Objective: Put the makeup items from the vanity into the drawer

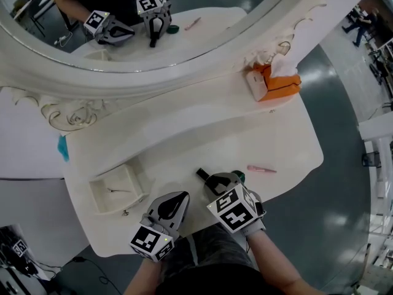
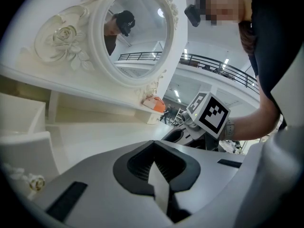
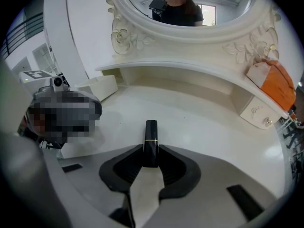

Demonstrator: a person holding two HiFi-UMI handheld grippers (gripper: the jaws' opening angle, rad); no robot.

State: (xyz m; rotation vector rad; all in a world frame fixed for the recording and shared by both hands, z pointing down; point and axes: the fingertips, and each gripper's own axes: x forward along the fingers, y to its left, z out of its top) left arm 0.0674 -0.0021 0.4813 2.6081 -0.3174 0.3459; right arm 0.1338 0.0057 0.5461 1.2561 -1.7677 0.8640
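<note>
A black lipstick (image 3: 151,141) with a thin gold band lies on the white vanity top (image 1: 184,134), pointing toward the mirror. My right gripper (image 3: 151,159) is shut on its near end, one jaw tip on each side; in the head view the lipstick (image 1: 202,175) pokes out ahead of that gripper (image 1: 207,180). My left gripper (image 1: 179,196) hovers at the vanity's front edge, shut and empty, its tips together (image 2: 155,152). The open drawer (image 1: 98,201) stands out at the vanity's left, with a thin metal item (image 1: 116,191) inside. A pink stick (image 1: 261,169) lies to the right.
A green item (image 1: 239,176) sits just beside the right gripper. An orange tissue box (image 1: 276,82) stands on the raised shelf at the back right, below the large oval mirror (image 1: 153,17). The drawer (image 3: 97,88) is to the left of the lipstick.
</note>
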